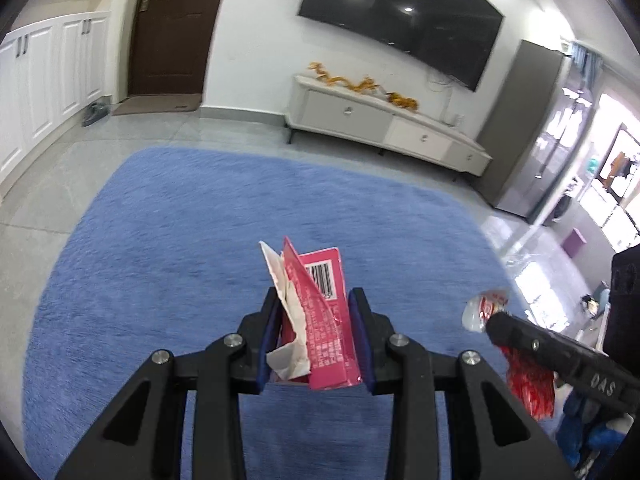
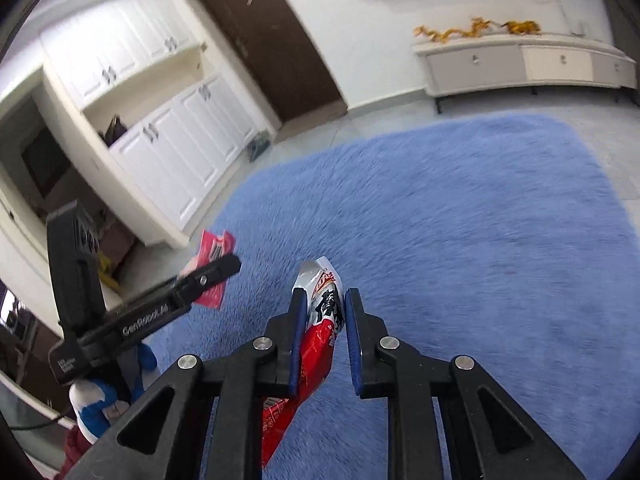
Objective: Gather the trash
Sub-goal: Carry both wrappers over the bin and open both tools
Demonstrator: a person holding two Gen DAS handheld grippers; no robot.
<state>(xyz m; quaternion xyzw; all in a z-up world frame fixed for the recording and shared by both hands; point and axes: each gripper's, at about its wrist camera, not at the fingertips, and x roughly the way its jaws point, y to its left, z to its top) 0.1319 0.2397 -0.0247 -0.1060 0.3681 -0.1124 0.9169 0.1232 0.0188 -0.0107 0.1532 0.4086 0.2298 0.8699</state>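
Left gripper [image 1: 316,340] grasps a pink box [image 1: 330,320]; right gripper [image 2: 322,336] grasps a red wrapper [image 2: 320,336]. Rug [image 1: 180,240] looks clear; disposal remains.

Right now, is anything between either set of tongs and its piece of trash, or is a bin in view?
Nothing between: the left tongs already clamp the pink carton, and the right tongs hold the red-and-silver wrapper. No bin shows in either view, only the blue rug, so the drop-off path can't be judged.
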